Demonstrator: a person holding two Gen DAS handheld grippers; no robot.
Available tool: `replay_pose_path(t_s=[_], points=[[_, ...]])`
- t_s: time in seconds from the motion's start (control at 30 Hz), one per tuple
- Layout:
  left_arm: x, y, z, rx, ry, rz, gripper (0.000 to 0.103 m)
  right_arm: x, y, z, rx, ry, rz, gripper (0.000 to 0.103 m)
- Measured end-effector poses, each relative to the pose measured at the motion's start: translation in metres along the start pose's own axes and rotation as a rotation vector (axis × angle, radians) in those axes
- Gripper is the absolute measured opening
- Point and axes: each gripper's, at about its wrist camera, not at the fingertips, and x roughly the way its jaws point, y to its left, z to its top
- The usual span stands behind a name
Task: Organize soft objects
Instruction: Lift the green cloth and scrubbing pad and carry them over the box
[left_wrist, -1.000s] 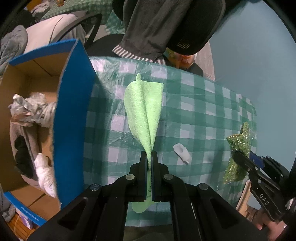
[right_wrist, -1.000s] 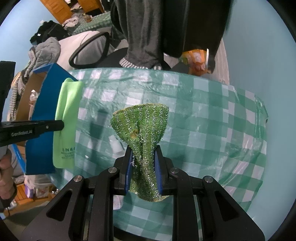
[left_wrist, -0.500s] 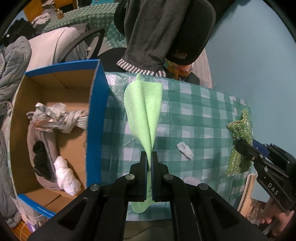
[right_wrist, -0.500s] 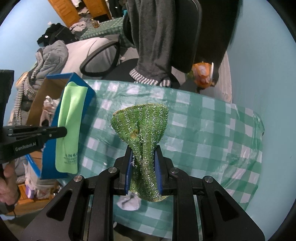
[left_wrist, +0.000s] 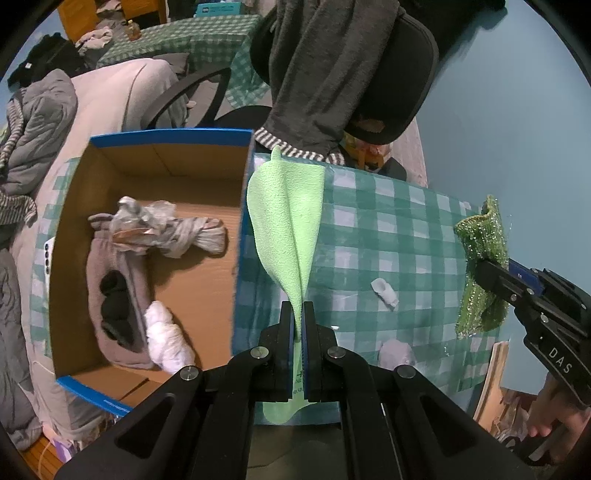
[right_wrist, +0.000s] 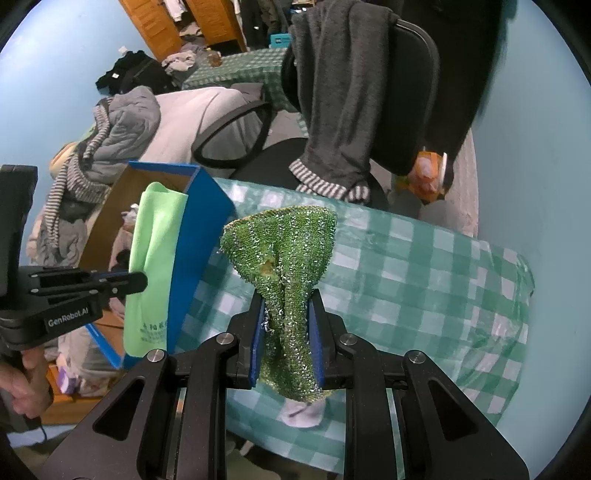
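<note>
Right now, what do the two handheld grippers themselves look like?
Both are matte black with silver screw heads and blue pads inside two parallel fingers. The left gripper carries white "GenRobot.AI" lettering; the right gripper shows white "DAS". A bare hand grips the left one's handle; no sleeve shows.

The small print on the light green cloth (right_wrist: 153, 328) is unreadable.

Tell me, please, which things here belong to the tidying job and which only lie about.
Job:
- light green cloth, in left gripper
- sparkly green cloth, in right gripper
- cardboard box

Lying about:
- office chair
- grey garment over it
</note>
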Motion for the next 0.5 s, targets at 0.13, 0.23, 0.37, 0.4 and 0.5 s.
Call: replay_pose_path(t_s=[0.13, 0.23, 0.37, 0.4, 0.5], points=[[-0.01, 0.011, -0.003, -0.017, -0.015, -0.012, 0.003, -0.001, 0.015, 0.005, -0.021, -0.008, 0.01, 0.02], [-0.016, 0.018, -0.004, -0.026, -0.026, -0.016, 0.003, -0.001, 0.026, 0.01, -0.037, -0.012, 0.017, 0.02], [-0.024, 0.028, -0.004, -0.037, -0.036, -0.018, 0.003, 0.0, 0.04, 0.016, -0.056, -0.021, 0.026, 0.02], [-0.026, 0.03, -0.004, -0.041, -0.039, -0.017, 0.003, 0.0, 0.043, 0.017, -0.061, -0.023, 0.028, 0.02], [-0.031, 0.038, -0.004, -0.052, -0.048, -0.016, 0.003, 0.002, 0.055, 0.022, -0.078, -0.027, 0.037, 0.02]])
